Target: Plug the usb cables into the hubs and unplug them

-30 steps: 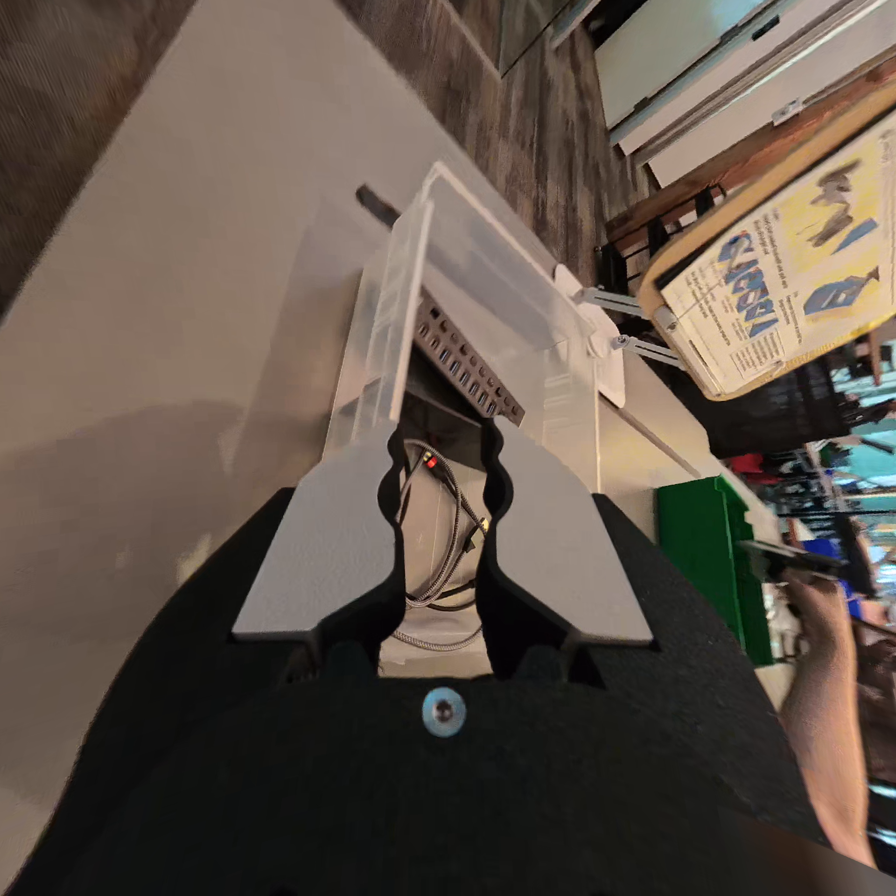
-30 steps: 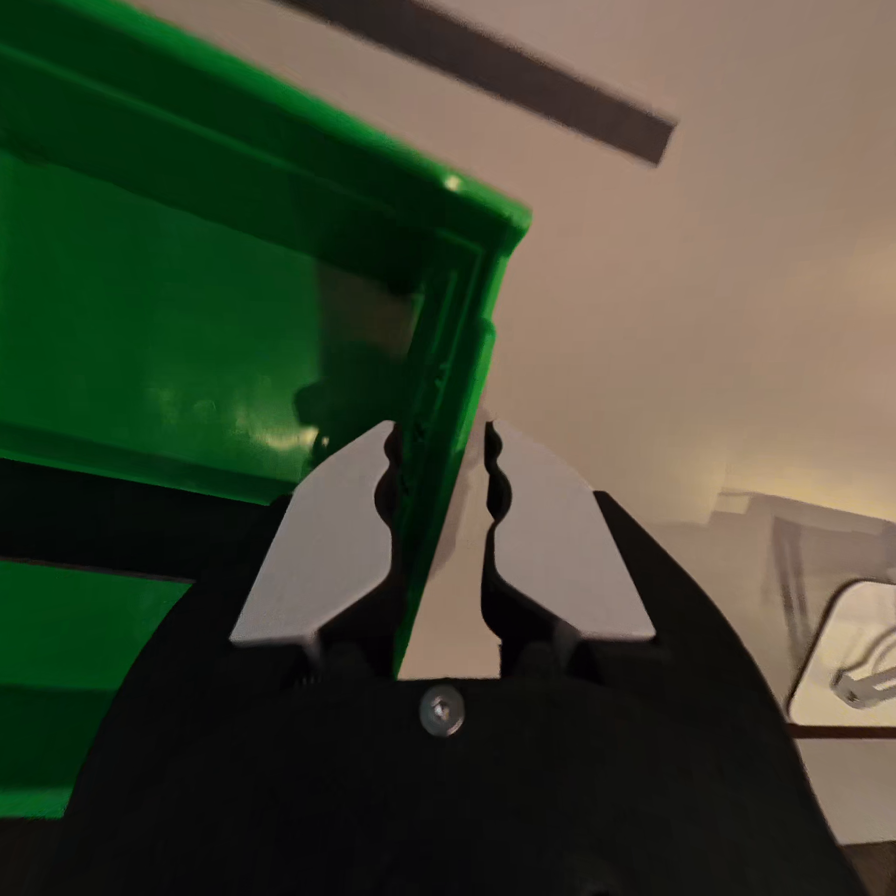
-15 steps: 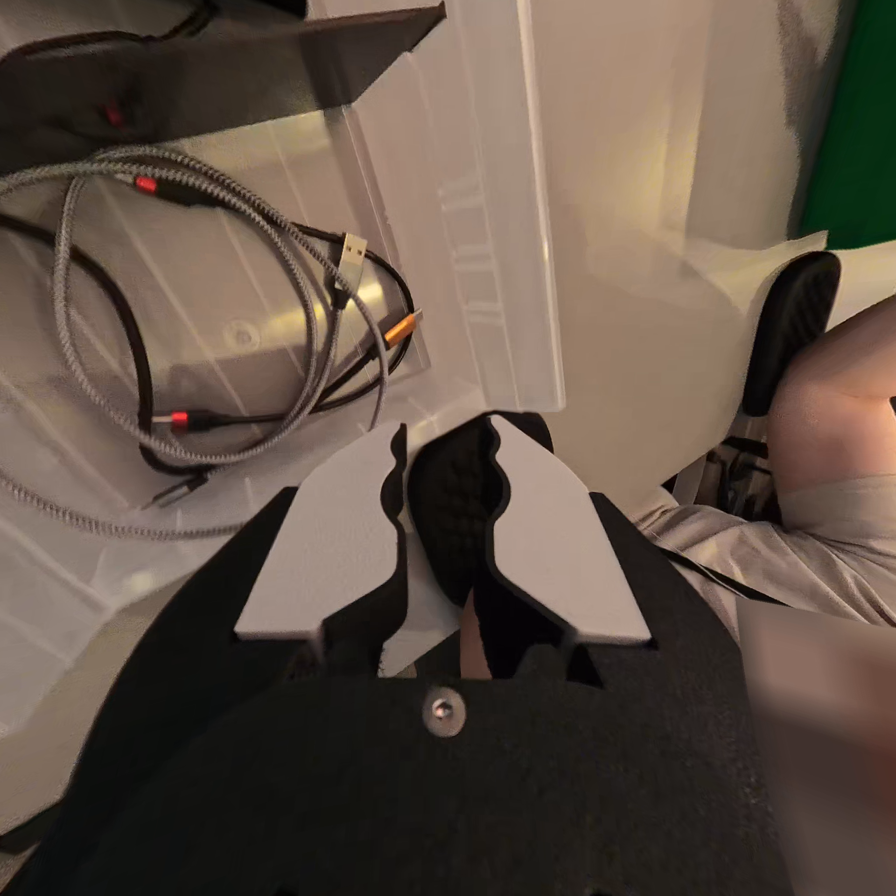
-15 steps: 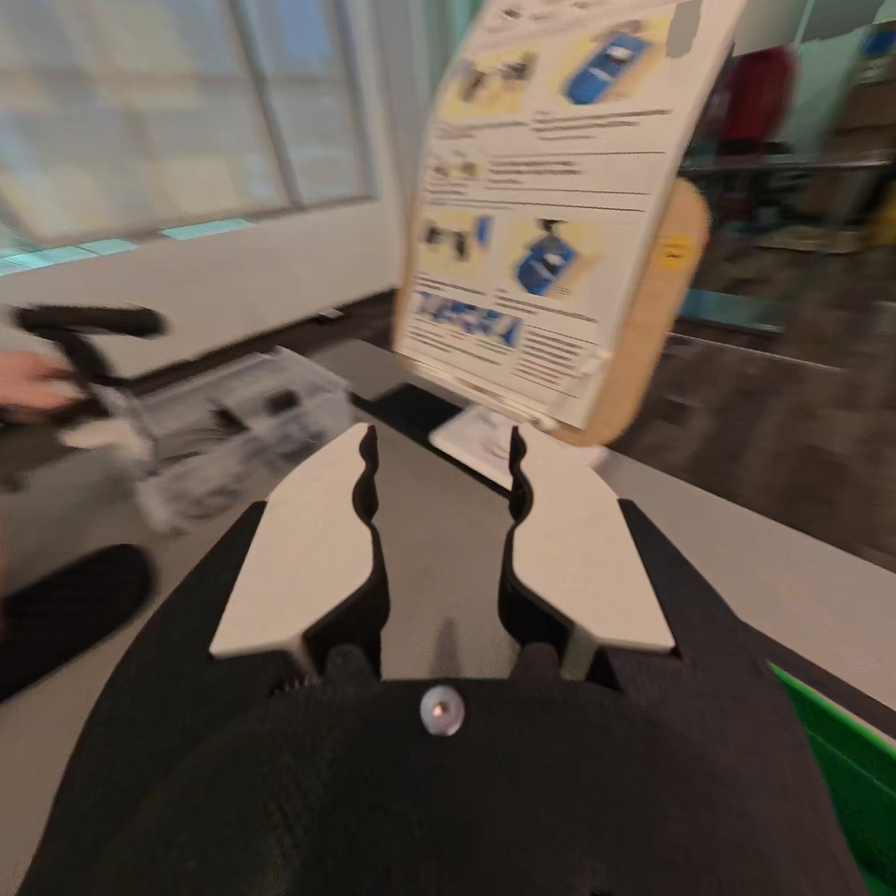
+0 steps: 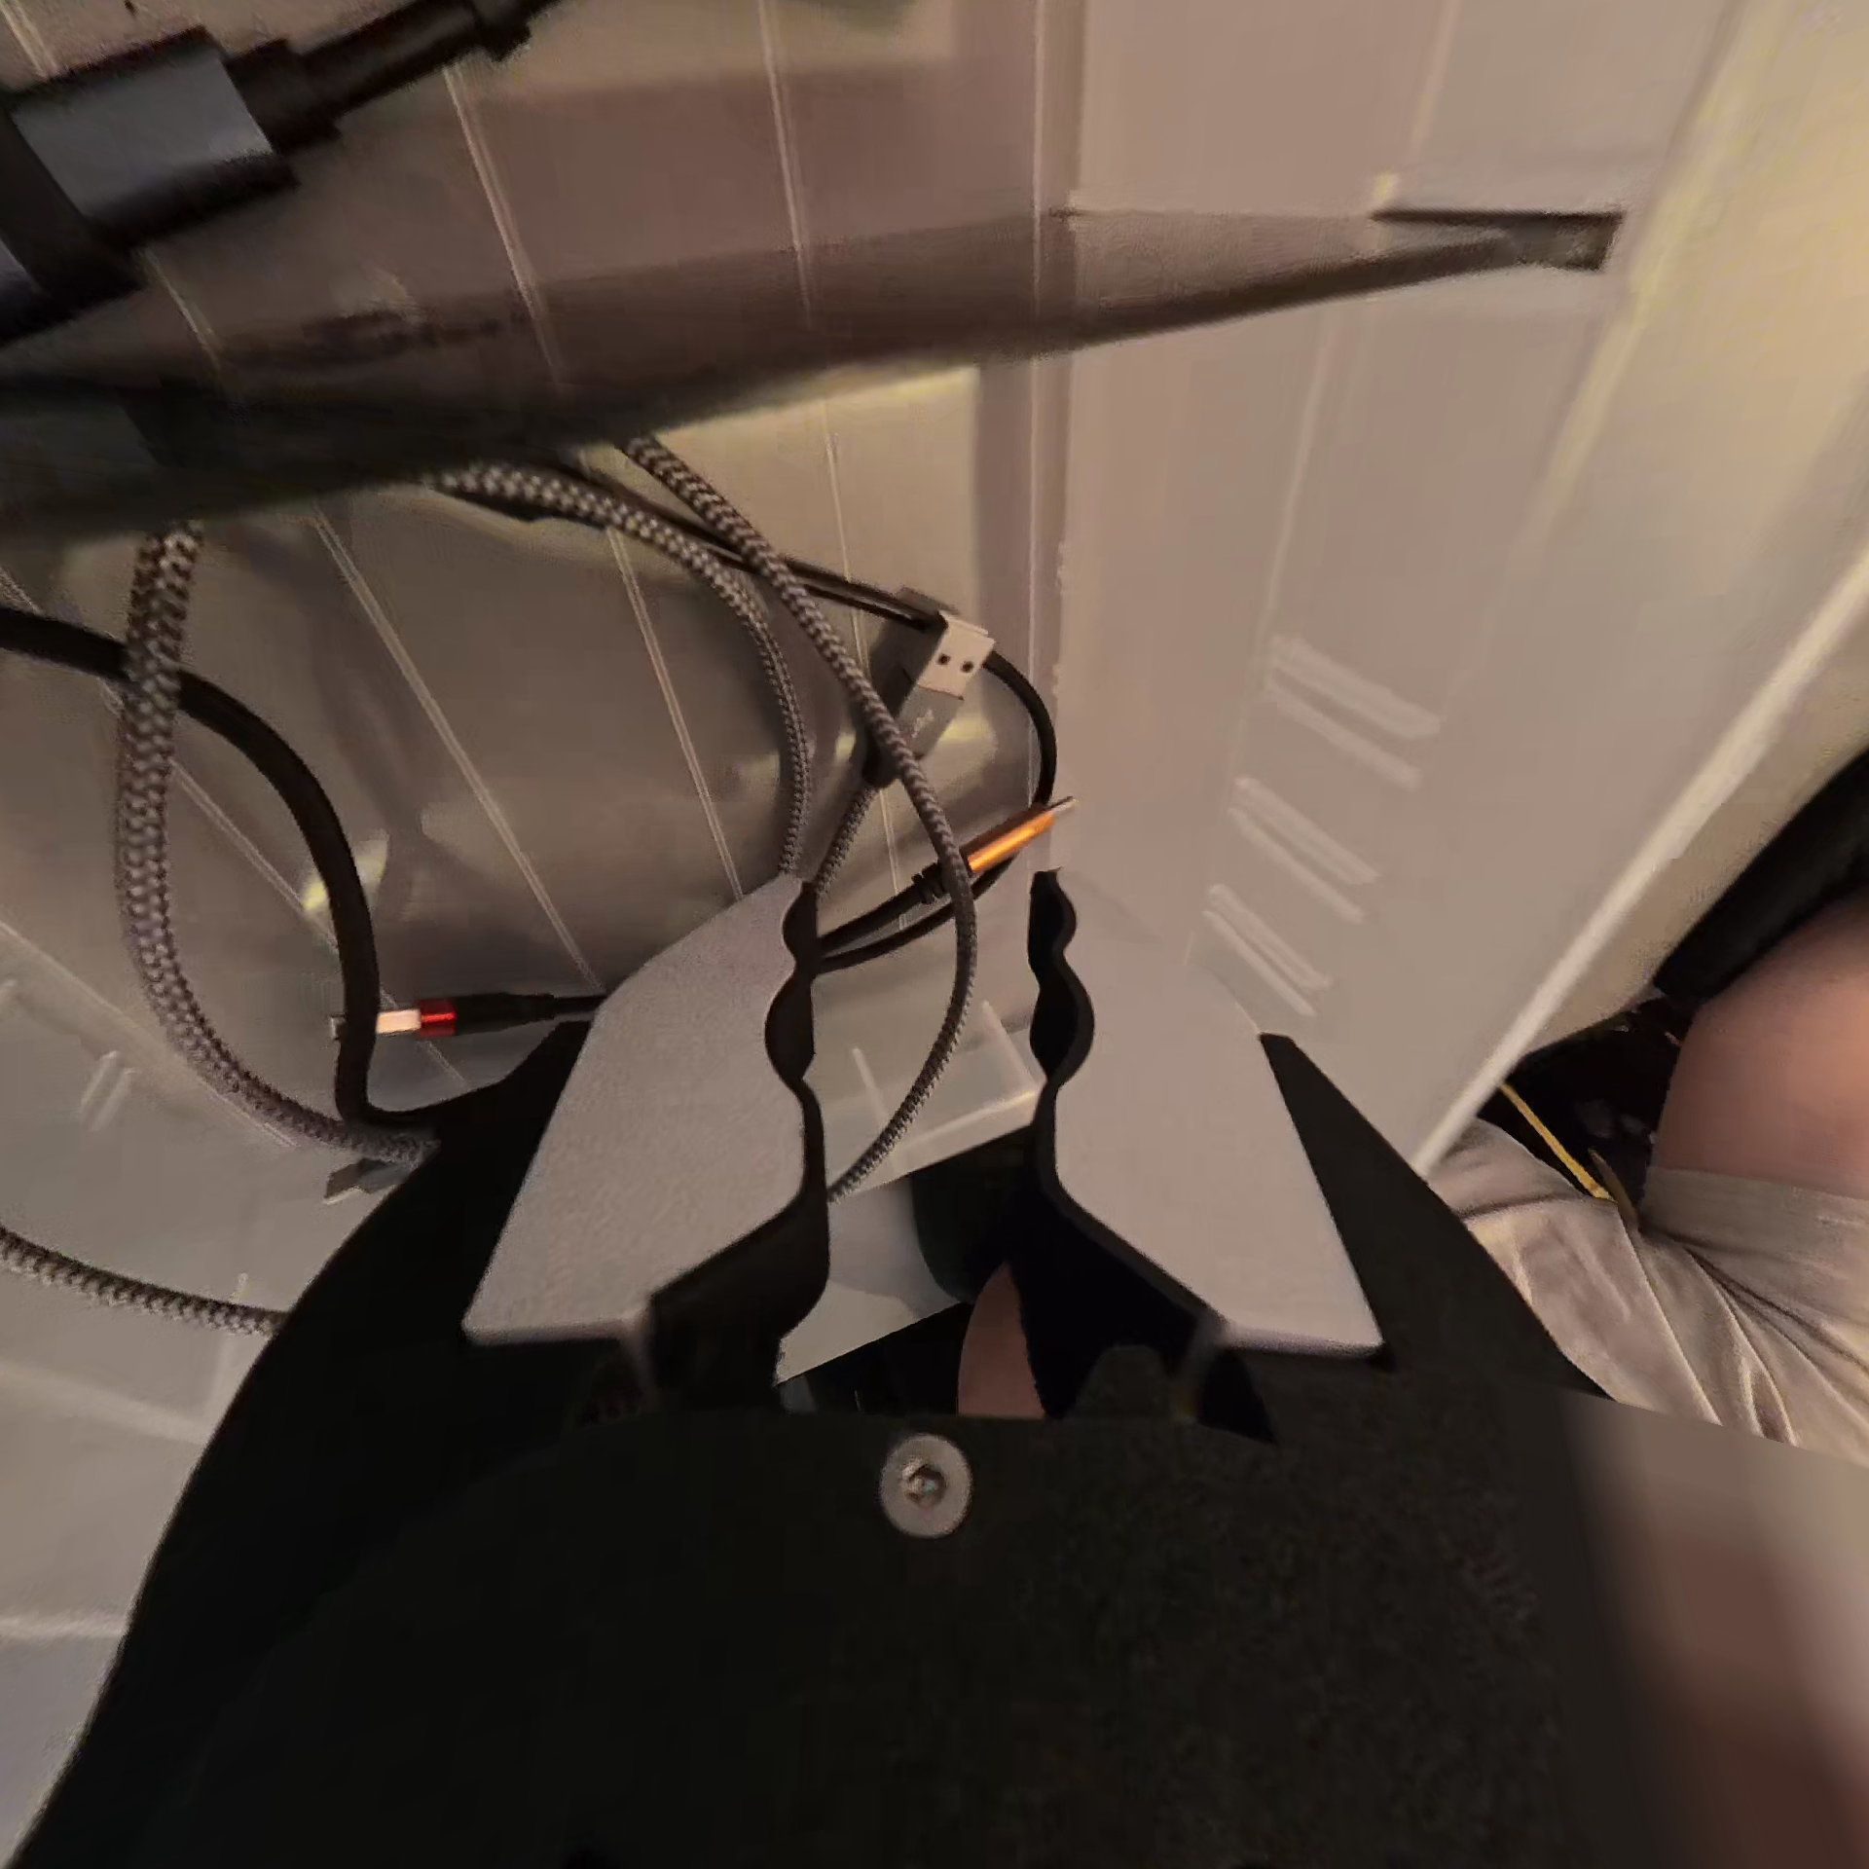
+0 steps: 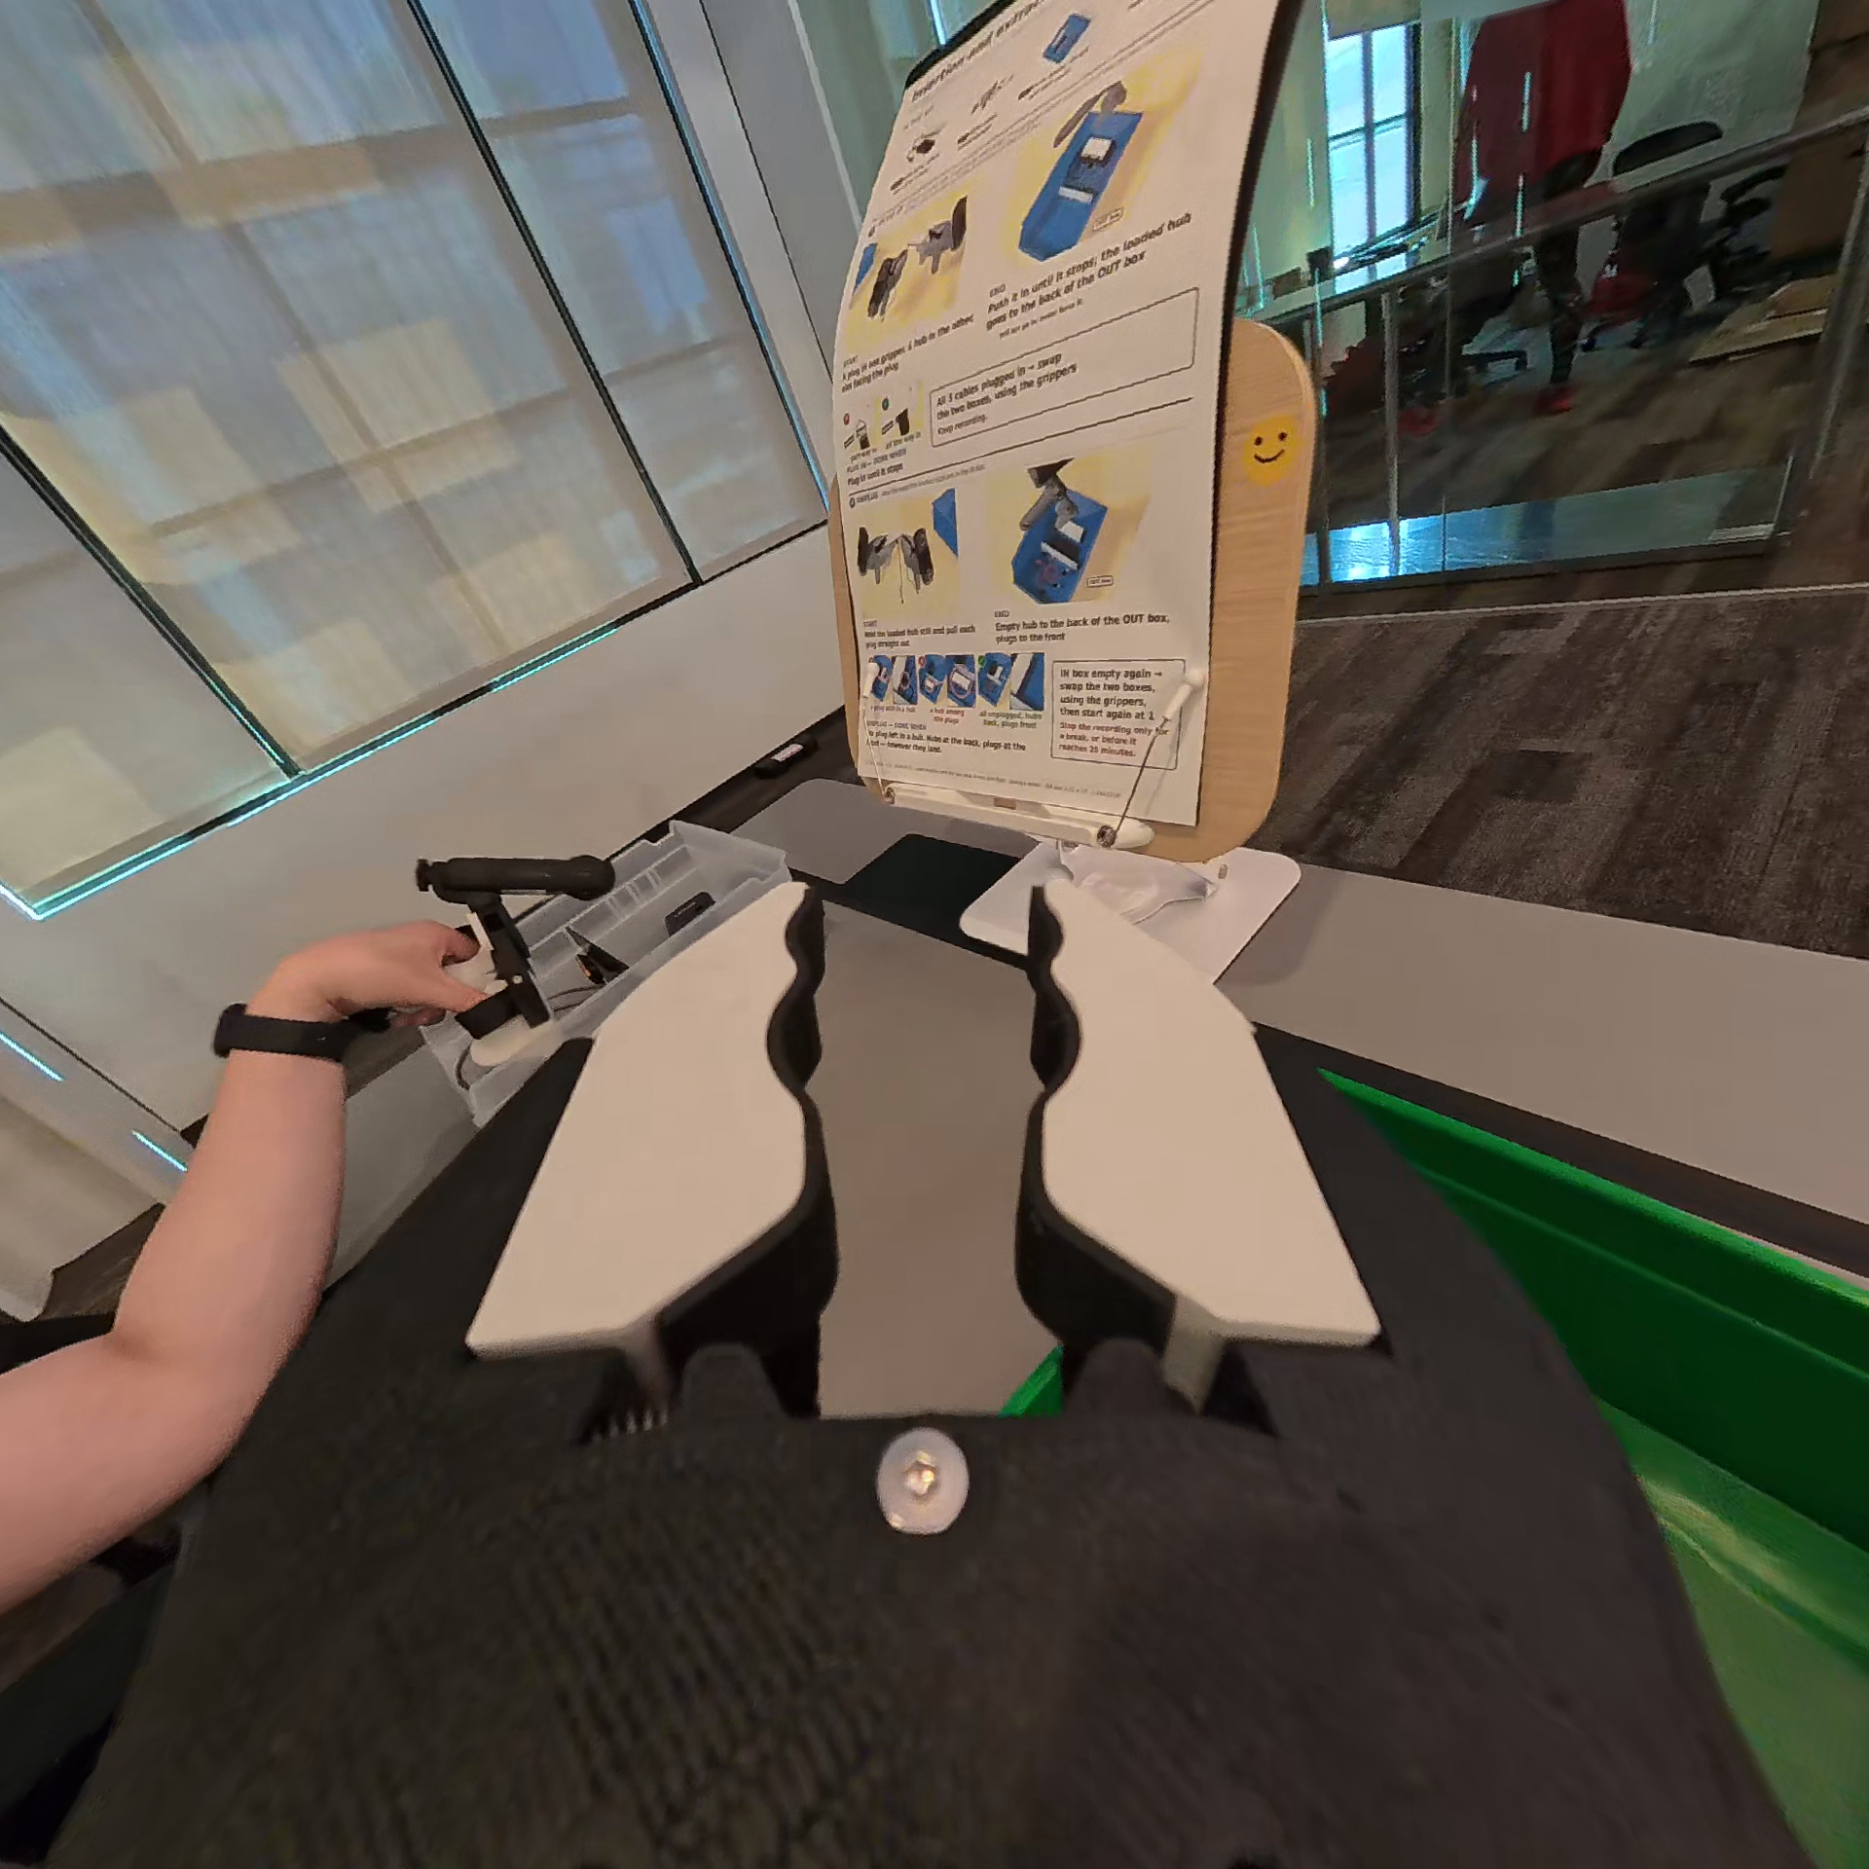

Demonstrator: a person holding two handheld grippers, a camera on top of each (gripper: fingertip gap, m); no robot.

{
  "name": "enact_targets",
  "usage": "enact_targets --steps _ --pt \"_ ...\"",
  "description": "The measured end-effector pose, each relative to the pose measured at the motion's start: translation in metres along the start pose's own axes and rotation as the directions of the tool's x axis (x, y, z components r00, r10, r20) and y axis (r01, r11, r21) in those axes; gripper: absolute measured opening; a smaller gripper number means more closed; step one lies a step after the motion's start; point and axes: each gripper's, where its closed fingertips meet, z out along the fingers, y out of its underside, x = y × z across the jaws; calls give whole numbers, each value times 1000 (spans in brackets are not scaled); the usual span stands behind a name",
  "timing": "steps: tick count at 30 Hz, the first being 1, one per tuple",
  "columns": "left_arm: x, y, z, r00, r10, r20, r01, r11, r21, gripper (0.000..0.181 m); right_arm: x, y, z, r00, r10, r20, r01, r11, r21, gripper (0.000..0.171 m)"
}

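My left gripper (image 5: 920,890) is open and hangs low inside a clear plastic bin (image 5: 1315,708), just above a tangle of USB cables. A grey braided cable (image 5: 910,1062) runs under the gap between its fingers, not gripped. A silver USB-A plug (image 5: 946,668) and an orange-tipped plug (image 5: 1011,834) lie just beyond the fingertips. A red-collared plug (image 5: 435,1014) lies to the left. A dark, blurred hub (image 5: 708,314) spans the top. My right gripper (image 6: 920,900) is open and empty, held above the table. It sees the left gripper (image 6: 496,971) over the clear bin (image 6: 708,870).
A green bin (image 6: 1618,1264) sits just right of and below my right gripper. An instruction board (image 6: 1042,405) on a white stand stands at the table's far edge. A person's forearm (image 6: 202,1214) reaches in from the left. Glass walls lie beyond. To reach the silver USB-A plug (image 5: 946,668) in a straight line is about 4 cm for my left fingers, about 55 cm for my right.
My left gripper has tipped down into the clear bin and closed in on the cables. My right gripper has left the green bin's wall, swung up to face across the table, and narrowed slightly.
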Motion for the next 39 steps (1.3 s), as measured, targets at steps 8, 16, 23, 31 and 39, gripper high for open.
enact_targets --steps 8,16,23,31,39 --pt "-3 -8 12 1000 -9 7 10 999 -36 10 6 -6 -12 1000 26 -10 -26 999 39 36" --pt "13 0 -37 998 69 9 -70 982 174 3 6 -11 -19 1000 13 -22 -12 998 68 36" --pt "53 6 -139 984 161 77 -172 745 645 3 5 -17 -21 1000 9 -18 -7 995 101 33" --pt "184 39 -181 814 529 241 -488 396 778 3 -44 -9 21 987 -136 86 131 989 68 30" --pt "276 56 -156 630 697 341 -647 229 728 3 -217 87 122 763 -183 620 237 972 -4 107"
